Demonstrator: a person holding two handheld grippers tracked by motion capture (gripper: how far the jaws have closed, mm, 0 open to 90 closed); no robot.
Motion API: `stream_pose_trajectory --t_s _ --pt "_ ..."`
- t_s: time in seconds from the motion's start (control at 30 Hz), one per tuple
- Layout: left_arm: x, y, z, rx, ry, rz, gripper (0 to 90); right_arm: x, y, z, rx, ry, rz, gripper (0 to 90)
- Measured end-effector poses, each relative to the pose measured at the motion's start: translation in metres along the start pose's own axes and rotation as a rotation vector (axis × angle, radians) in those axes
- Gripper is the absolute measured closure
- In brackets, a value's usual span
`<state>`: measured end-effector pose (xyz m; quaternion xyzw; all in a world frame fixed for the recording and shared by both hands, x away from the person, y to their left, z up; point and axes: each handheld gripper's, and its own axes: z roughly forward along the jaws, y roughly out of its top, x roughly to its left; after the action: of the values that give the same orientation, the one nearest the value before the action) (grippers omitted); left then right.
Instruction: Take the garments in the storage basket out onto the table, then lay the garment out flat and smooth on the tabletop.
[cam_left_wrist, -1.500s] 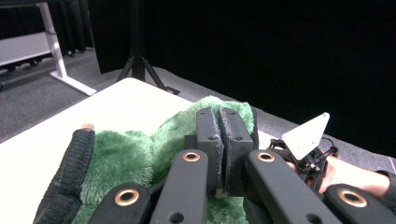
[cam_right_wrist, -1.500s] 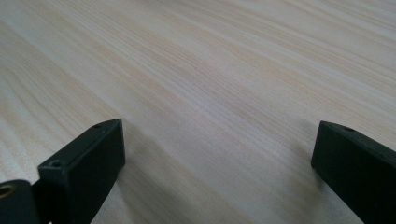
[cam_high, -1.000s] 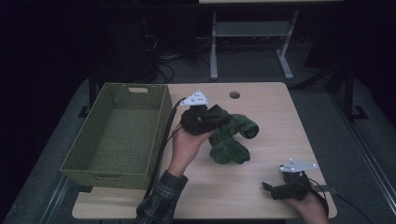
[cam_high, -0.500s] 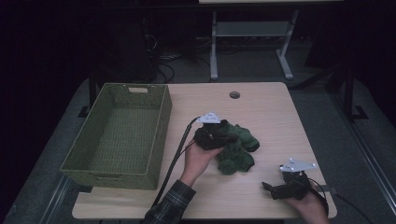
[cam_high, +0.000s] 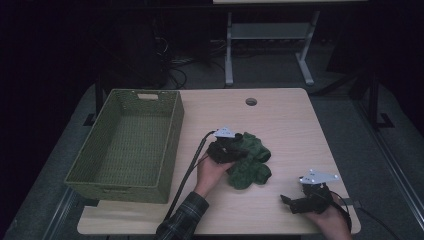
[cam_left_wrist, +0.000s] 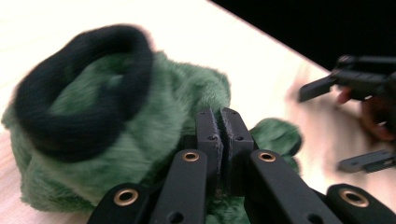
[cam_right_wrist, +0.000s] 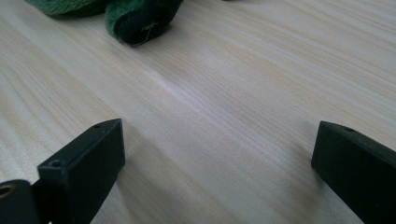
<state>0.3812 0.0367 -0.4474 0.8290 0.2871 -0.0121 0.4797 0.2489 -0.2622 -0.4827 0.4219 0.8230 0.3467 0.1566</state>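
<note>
A green fleece garment (cam_high: 250, 160), lying just right of the wicker basket (cam_high: 125, 145), is being pinched in the closed jaws of the left gripper (cam_high: 231, 151). The right gripper (cam_high: 290, 202) is being held wide open and empty, farther from the basket, so the nearer left hand is judged to be doing the carrying.

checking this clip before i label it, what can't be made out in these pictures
- Whether the left gripper pinches fabric of the green plush toy: left gripper view, its shut jaws hide the contact.
- What the toy is: high view, too small and bunched; left gripper view, blurred.
- Most of the toy in the right gripper view: cut off by the top edge.
- The basket's near inner wall: high view, hidden by its own rim.
</note>
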Motion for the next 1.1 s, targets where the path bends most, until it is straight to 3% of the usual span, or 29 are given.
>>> stream_pose_trajectory --t_s 0.17,0.23,0.43,0.5,0.53,0.8,0.9,1.03,1.1 --pt "0.007 -0.006 0.009 0.045 0.011 0.01 85.5 0.0 0.0 0.0 -0.002 0.0 -0.004 2.4" --pt "0.006 -0.005 0.007 0.032 0.007 0.014 82.8 0.0 0.0 0.0 -0.003 0.001 -0.005 2.4" --pt "0.0 0.006 -0.01 0.008 -0.004 0.035 58.3 0.0 0.0 0.0 -0.003 0.001 -0.004 2.4" --pt "-0.005 0.009 -0.016 0.007 -0.008 0.045 54.4 0.0 0.0 0.0 -0.003 0.002 -0.005 2.5" --pt "-0.011 0.012 -0.023 0.007 -0.002 0.072 53.5 -0.001 0.0 0.0 -0.002 0.004 -0.007 2.5" --pt "-0.038 0.01 -0.043 -0.019 -0.026 0.083 57.6 -0.001 0.0 0.0 -0.006 0.006 -0.01 4.1" --pt "-0.048 0.003 -0.044 -0.019 -0.04 0.08 59.7 -0.001 0.001 -0.002 -0.006 0.013 -0.018 13.0" --pt "-0.062 -0.006 -0.041 -0.02 -0.06 0.086 63.3 0.0 0.006 -0.005 -0.015 0.022 -0.015 17.9" --pt "-0.068 -0.011 -0.038 -0.005 -0.047 0.103 64.8 0.001 0.008 -0.005 -0.029 0.04 -0.01 19.6"
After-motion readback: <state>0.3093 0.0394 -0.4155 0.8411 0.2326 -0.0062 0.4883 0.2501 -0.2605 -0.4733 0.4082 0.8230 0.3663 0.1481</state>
